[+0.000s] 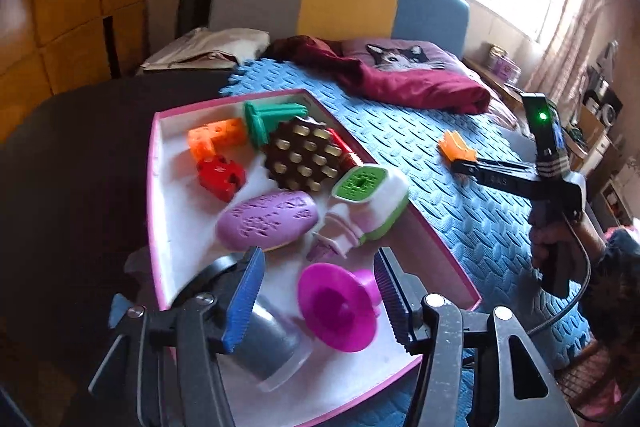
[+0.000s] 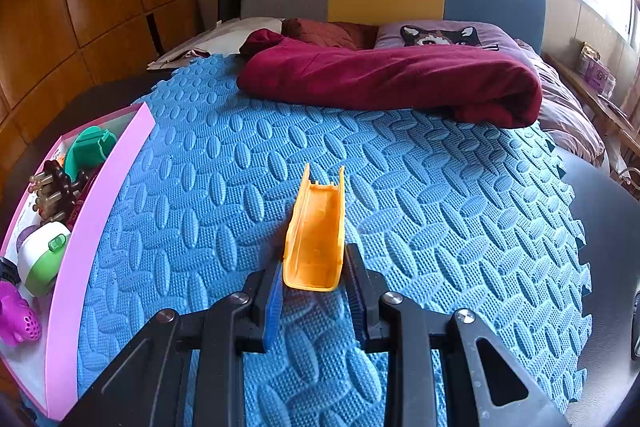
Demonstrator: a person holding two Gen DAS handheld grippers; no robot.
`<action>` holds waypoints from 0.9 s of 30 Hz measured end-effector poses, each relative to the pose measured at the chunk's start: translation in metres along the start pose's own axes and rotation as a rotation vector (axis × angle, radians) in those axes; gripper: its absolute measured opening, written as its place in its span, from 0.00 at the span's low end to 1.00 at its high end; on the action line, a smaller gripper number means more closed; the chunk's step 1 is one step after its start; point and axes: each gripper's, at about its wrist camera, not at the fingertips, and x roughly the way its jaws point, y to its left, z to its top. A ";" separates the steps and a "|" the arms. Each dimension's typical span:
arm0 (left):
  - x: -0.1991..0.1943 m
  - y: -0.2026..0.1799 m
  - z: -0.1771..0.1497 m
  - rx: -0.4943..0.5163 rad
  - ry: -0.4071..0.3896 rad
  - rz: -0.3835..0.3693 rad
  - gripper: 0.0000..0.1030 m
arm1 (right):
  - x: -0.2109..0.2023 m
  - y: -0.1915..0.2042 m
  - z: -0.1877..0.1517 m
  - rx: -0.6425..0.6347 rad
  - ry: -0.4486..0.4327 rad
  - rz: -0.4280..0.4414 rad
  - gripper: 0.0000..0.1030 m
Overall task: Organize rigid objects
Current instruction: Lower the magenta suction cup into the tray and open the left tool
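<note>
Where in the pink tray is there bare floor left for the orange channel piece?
Pink-rimmed tray: bare white floor along its left wall, beside the red block and purple oval. The far corner and right side are crowded. The blue foam mat is bare ahead of the orange channel piece.

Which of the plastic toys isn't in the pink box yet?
The orange trough-shaped plastic piece: it sits out on the blue foam mat, clamped in the right gripper, while the other toys lie inside the pink box.
</note>
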 end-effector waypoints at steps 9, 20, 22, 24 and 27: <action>-0.022 0.010 0.003 -0.031 -0.043 0.078 0.60 | 0.000 0.001 0.000 -0.001 0.000 -0.001 0.27; -0.029 0.025 0.001 -0.071 -0.046 0.145 0.62 | 0.000 0.002 0.000 -0.006 0.001 -0.009 0.27; -0.029 0.028 0.000 -0.077 -0.042 0.151 0.62 | 0.000 0.002 0.000 -0.006 0.001 -0.007 0.27; -0.030 0.032 -0.001 -0.089 -0.040 0.152 0.62 | 0.000 0.002 0.000 -0.009 0.001 -0.012 0.27; -0.032 0.036 -0.002 -0.098 -0.043 0.159 0.62 | 0.000 0.006 0.000 -0.024 0.003 -0.035 0.26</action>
